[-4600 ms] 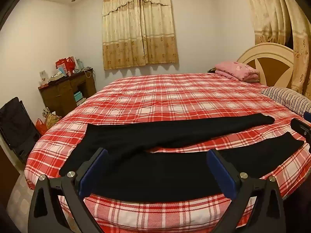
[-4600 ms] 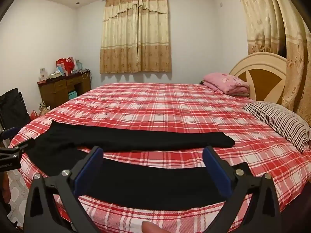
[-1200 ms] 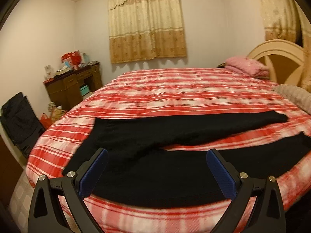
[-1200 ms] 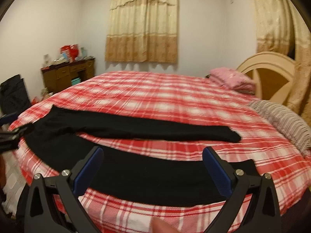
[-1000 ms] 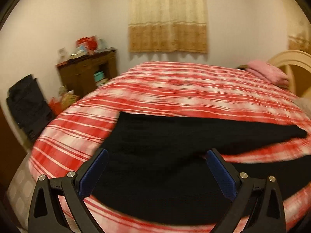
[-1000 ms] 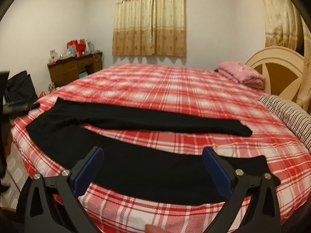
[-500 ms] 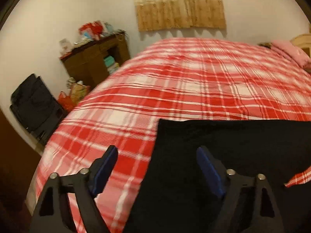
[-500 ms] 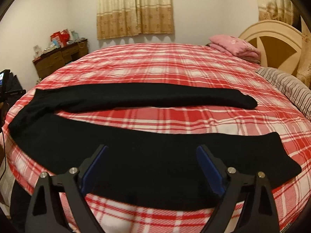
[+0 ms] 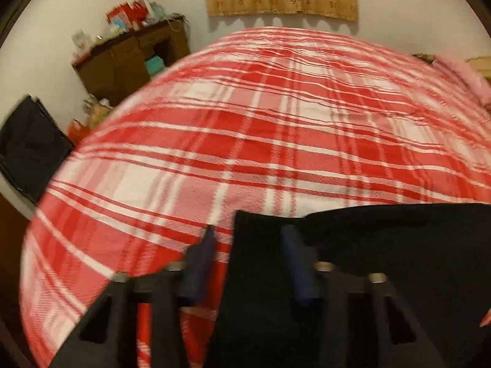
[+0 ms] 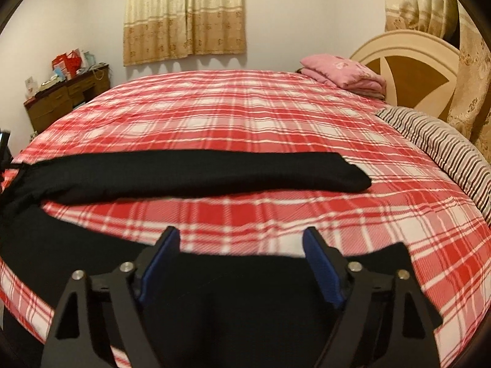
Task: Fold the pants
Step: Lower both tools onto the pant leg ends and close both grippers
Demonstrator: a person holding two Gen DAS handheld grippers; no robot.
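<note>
- blue-padded left tool point(image 9: 247, 240) has just been closing; its narrowed jaws straddle the corner edge of the black pants point(image 9: 383, 245), one pad over the cloth, the other over the bedspread, with a gap still showing.
- right tool point(image 10: 242, 242) has just been closing too, yet stands wide above the near leg, gripping nothing.
- pants point(image 10: 190, 173) lie spread flat across the red plaid bed point(image 10: 245, 116), legs apart.
- striped pillow point(image 10: 435, 144) lies at the bed's right edge.
</note>
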